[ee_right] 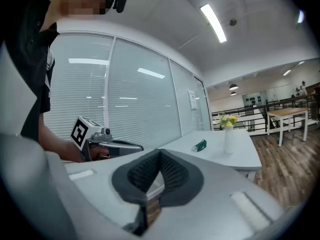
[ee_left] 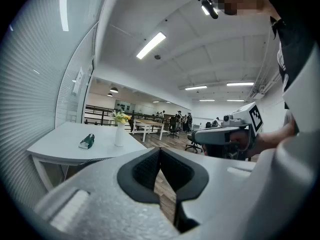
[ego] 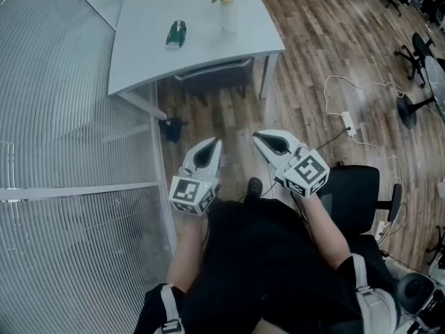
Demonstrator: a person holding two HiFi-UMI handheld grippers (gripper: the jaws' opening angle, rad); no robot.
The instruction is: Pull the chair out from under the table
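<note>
A dark grey chair (ego: 214, 73) is tucked under the near edge of a pale grey table (ego: 142, 54); only its backrest top shows. In the left gripper view the chair (ee_left: 92, 160) peeks out below the tabletop (ee_left: 60, 146). My left gripper (ego: 211, 145) and right gripper (ego: 259, 138) hang side by side well short of the chair, both shut and holding nothing. Each sees the other: the right gripper (ee_left: 200, 134) in the left gripper view, the left gripper (ee_right: 137, 146) in the right gripper view.
On the table stand a white vase (ego: 229, 14) of yellow flowers and a green packet (ego: 176, 34). A glass wall with blinds (ego: 62, 158) runs along the left. A black office chair (ego: 354, 190), a power strip (ego: 348, 122) and cables lie on the wood floor at right.
</note>
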